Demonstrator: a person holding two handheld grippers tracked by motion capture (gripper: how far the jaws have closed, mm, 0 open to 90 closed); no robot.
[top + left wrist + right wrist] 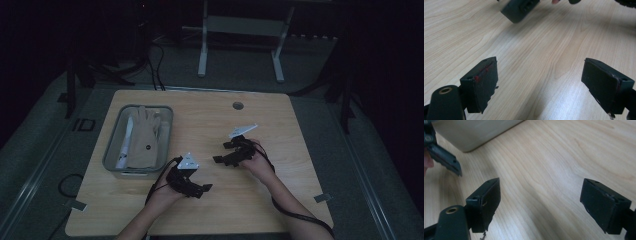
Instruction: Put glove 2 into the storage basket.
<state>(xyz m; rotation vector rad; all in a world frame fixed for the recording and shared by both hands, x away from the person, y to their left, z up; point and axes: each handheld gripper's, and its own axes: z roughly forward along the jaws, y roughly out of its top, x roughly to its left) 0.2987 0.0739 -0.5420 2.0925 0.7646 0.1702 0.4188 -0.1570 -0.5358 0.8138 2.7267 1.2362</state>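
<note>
- Dim room, wooden table. A person's two hands each held a black gripper low over the bare middle of it.
- Left gripper: jaws wide apart, nothing btwn them, just wood grain under.
- Right gripper: jaws likewise spread, empty.
- Grey bin sat on the table's left side, near the left gripper.
- Beige glove lay in the bin, fingers pointing away, beside a white item I couldn't make out.
- Glove looked soft, light, floppy; prob. best pinched at cuff or a fabric fold.
- No readable writing or brand anywhere.
</note>
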